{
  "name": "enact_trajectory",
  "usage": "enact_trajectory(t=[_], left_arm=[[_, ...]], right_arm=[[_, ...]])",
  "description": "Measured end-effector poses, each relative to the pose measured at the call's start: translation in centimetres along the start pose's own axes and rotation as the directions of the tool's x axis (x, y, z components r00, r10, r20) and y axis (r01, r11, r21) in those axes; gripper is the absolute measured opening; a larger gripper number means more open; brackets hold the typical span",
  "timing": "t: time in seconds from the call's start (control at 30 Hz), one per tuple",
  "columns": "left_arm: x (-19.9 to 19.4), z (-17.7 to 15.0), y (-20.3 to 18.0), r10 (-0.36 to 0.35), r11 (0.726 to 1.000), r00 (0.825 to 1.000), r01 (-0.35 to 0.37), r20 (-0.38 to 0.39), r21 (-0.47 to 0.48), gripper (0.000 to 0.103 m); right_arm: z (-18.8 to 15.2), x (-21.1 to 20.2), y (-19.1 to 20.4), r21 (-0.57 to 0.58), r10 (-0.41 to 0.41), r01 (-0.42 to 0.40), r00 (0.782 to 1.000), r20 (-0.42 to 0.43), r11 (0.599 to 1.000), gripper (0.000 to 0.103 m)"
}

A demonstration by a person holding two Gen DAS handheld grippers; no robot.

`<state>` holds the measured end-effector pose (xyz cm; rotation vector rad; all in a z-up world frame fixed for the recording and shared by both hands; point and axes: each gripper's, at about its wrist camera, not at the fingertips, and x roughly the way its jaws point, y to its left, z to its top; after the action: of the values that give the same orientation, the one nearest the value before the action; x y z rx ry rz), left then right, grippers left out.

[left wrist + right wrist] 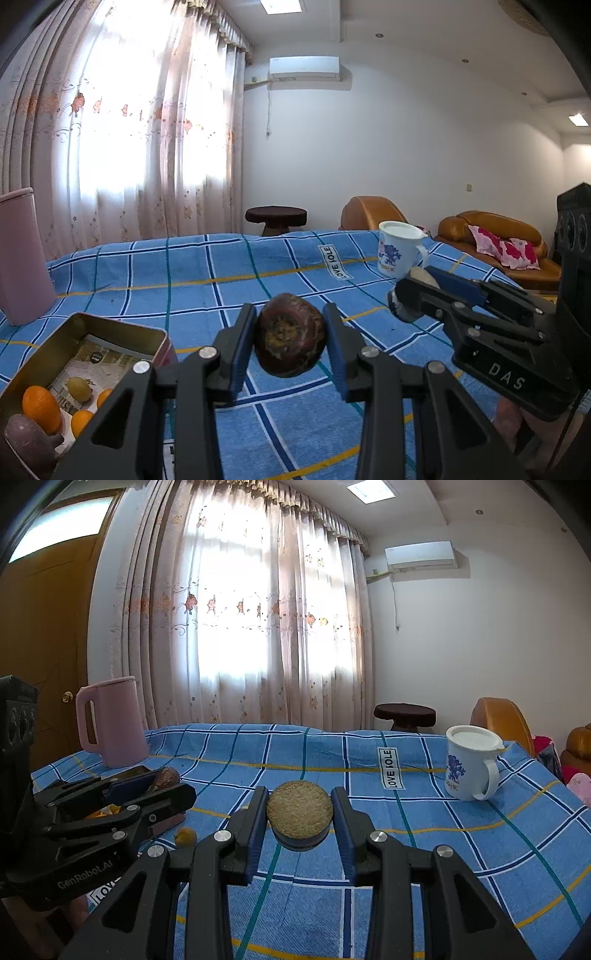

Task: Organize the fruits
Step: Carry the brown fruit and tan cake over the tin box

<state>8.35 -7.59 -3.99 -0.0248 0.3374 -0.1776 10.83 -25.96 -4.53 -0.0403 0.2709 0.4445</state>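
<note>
My left gripper (290, 334) is shut on a dark red-brown round fruit (290, 334) and holds it above the blue checked cloth. To its left an open metal tin (122, 328) holds oranges (41, 408), a small green-yellow fruit (78, 388) and a purple sweet potato (27, 441). My right gripper (300, 814) is shut on a round tan-topped, dark-based object (300, 814). The right gripper also shows in the left wrist view (417, 291); the left gripper shows in the right wrist view (162, 782). A small yellow fruit (185, 836) lies on the cloth.
A pink kettle (110, 722) stands at the back left of the table (406, 849). A white lidded mug with a blue flower print (469, 762) stands at the back right. Brown sofas (491, 240) and a dark stool (276, 218) lie beyond the table.
</note>
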Motion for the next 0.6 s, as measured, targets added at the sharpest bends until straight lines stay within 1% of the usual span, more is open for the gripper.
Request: enact_trajectory(t=[0.17,0.27,0.5,0.6], left_arm=[[-0.3,0.0,0.5,-0.008,1.000,1.000,0.008,-0.006,-0.012,0.038],[-0.4,-0.1,1.2,-0.005,0.999,1.000,0.004,-0.017,-0.031,0.038],[-1.1,-0.2,3.2,0.025,0.998,0.999,-0.027,-0.033,-0.058,0.038],[-2.0,0.1,4.6,0.055,0.996,0.998,-0.057,-0.028,-0.069,0.038]], right_arm=[[0.0,-0.2,0.1,0.001,0.004,-0.004,1.000,0.003,1.000,0.036],[0.0,0.1,0.4,0.016,0.026,-0.026,1.000,-0.007,1.000,0.036],[0.8,1.1,2.8,-0.001,0.083,-0.083,0.996,-0.020,0.997,0.036],[1.5,1.5,3.9,-0.006,0.119,-0.119,0.993,-0.023,0.993,0.036]])
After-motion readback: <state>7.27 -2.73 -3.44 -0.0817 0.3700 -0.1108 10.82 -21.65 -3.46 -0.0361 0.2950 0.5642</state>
